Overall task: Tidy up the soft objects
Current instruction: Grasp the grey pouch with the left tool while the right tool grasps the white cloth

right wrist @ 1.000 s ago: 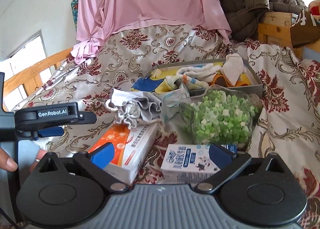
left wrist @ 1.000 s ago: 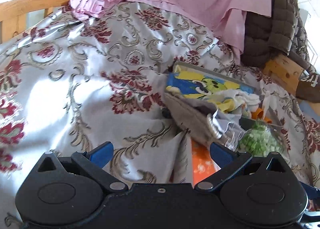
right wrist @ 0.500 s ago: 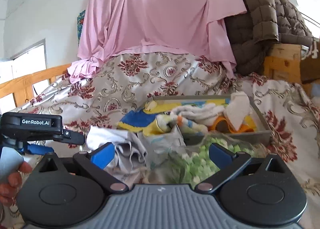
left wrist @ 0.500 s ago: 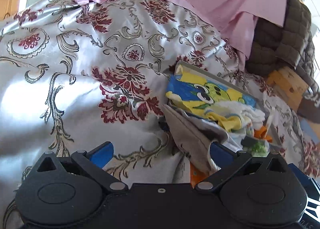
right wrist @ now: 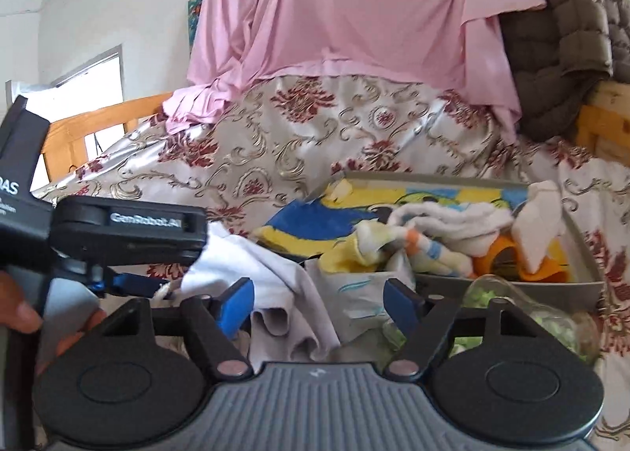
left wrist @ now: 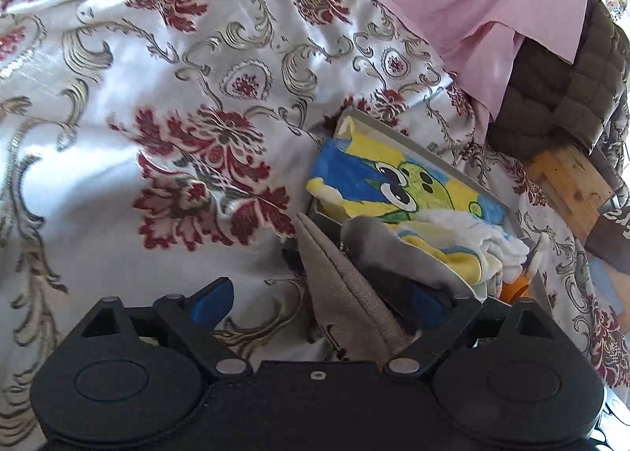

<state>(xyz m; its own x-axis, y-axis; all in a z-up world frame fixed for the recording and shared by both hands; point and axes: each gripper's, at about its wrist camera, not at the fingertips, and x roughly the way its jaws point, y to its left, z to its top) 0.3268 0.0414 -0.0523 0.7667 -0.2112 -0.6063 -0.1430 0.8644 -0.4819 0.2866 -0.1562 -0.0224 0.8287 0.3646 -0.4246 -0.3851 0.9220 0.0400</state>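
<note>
The left gripper (left wrist: 319, 299) stands spread wide, its blue fingers either side of a crumpled grey fabric pouch (left wrist: 346, 305) lying on the floral satin bedspread (left wrist: 157, 104), just near of the shallow grey tray (left wrist: 397, 130) of towels. The right gripper (right wrist: 318, 303) is also unclenched, hovering over the same pouch's right side, grasping nothing.

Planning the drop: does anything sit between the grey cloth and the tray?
Only the yellow-blue towel, spilling over the tray's near corner right beside the grey cloth; nothing else visible.
</note>
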